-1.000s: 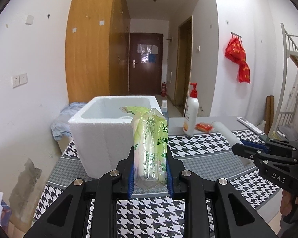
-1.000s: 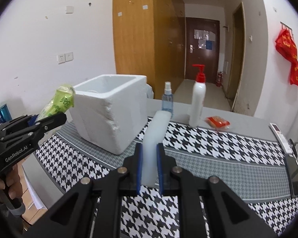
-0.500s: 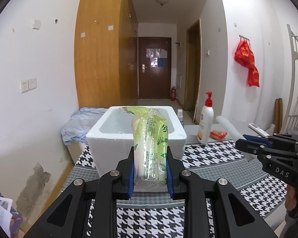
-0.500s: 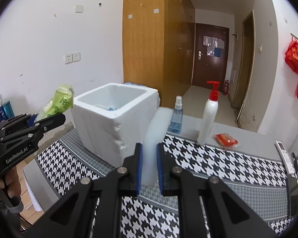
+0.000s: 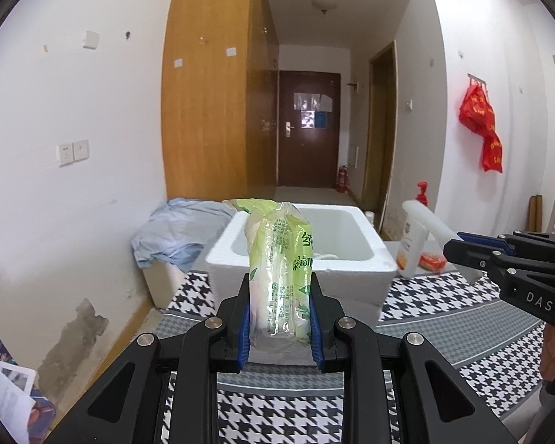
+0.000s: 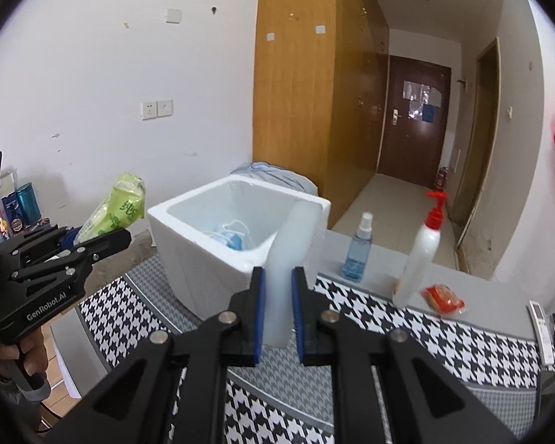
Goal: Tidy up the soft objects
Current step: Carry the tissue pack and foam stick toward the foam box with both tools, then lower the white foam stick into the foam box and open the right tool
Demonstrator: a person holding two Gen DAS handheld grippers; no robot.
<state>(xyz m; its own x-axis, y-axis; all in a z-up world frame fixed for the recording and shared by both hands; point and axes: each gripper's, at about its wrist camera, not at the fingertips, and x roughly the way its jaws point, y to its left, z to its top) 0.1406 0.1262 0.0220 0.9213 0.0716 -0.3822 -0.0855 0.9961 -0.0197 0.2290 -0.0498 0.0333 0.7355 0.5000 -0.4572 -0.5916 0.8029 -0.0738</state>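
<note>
1. Left claw: clamped on the lower part of a green plastic packet, which stands upright between the blue pads. Gripping low leaves the crinkled top free, so the packet should drop clear once the pads part. It hangs in the air on the near side of the foam box, its top overlapping the box's near rim in the left wrist view.

2. Right claw: clamped on a white soft block, held upright and squeezed narrow at the pads, which points to a yielding material. It sits just short of the foam box's near right corner, above the counter.

3. Foam box: stands open-topped on the counter's checked cover, evidently the collecting place. Something white and blue already lies in its bottom; what it is cannot be told.

4. Judgement: both claws carry their loads above rim level, presumably to clear the wall before release. Neither item is over the opening yet.

5. Right of the foam box: a blue spray bottle, a white pump bottle and a small red packet, all hard or unrelated, left standing apart.

6. Beyond the foam box: a heap of pale blue cloth rests off the counter, untouched.
</note>
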